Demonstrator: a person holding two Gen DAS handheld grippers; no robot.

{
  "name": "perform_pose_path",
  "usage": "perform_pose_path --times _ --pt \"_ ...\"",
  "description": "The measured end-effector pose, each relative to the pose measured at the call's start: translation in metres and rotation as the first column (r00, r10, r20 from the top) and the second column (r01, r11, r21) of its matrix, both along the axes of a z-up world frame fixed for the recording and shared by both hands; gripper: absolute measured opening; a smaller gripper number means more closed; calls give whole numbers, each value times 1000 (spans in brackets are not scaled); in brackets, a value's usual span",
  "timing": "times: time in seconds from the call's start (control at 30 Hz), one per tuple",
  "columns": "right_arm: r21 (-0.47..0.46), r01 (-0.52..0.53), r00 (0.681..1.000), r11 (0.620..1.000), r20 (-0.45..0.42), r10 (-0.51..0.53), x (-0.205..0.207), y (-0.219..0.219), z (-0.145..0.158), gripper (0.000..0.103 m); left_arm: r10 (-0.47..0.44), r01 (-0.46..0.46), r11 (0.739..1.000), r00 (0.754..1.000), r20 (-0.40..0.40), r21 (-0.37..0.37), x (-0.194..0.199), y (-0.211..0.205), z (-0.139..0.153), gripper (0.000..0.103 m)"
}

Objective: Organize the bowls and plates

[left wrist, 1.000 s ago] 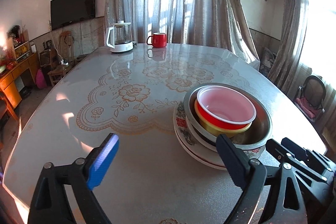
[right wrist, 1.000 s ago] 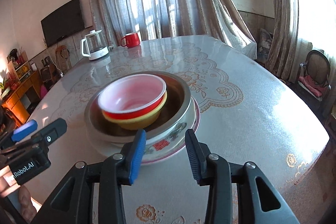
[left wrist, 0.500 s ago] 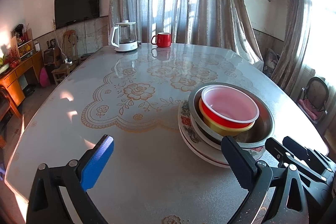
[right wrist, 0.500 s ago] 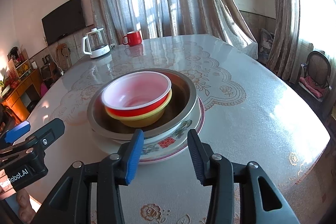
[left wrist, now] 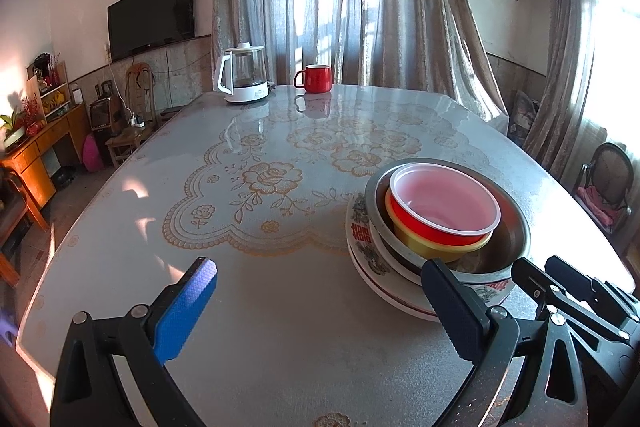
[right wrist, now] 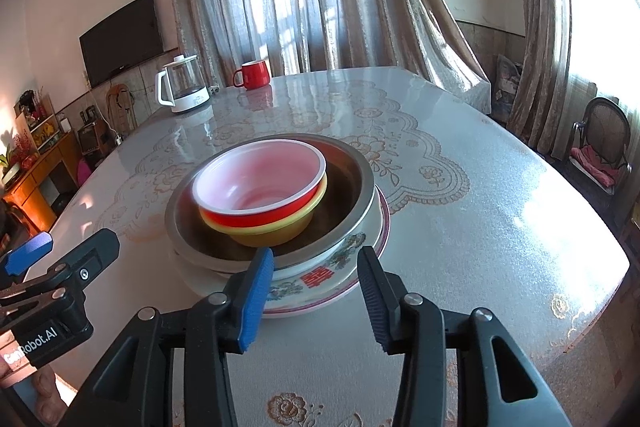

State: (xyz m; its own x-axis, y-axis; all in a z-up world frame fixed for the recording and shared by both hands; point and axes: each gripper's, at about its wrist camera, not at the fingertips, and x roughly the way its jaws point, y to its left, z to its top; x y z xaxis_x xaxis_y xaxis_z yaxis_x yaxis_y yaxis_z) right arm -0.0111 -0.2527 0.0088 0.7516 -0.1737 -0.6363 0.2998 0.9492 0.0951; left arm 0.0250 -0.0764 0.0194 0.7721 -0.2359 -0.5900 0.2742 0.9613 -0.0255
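A stack stands on the table: a red bowl (left wrist: 444,209) (right wrist: 260,183) inside a yellow bowl (left wrist: 436,247) (right wrist: 276,231), inside a steel bowl (left wrist: 508,231) (right wrist: 352,195), on a patterned ceramic bowl (right wrist: 320,269) and a plate (left wrist: 384,291) (right wrist: 380,227). My left gripper (left wrist: 320,303) is open wide and empty, to the left of the stack and near the table's front edge. My right gripper (right wrist: 316,291) is open and empty, just in front of the stack, apart from it. The left gripper also shows in the right wrist view (right wrist: 52,267).
A white and glass kettle (left wrist: 242,81) (right wrist: 180,89) and a red mug (left wrist: 316,78) (right wrist: 252,74) stand at the table's far edge. The table (left wrist: 260,187) has a floral cloth. A chair (right wrist: 600,147) is at the right, a wooden cabinet (left wrist: 36,155) at the left.
Both grippers have drawn back slightly from the stack and risen a little. The stack has not moved. The right gripper's jaws have opened a bit wider.
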Motion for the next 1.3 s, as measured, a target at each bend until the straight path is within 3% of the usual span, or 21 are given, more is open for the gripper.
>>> perform_pose_path --times 1.3 --pt "5 -9 1000 1000 0 9 2 2 3 45 -10 10 1000 1000 15 3 -2 -4 4 103"
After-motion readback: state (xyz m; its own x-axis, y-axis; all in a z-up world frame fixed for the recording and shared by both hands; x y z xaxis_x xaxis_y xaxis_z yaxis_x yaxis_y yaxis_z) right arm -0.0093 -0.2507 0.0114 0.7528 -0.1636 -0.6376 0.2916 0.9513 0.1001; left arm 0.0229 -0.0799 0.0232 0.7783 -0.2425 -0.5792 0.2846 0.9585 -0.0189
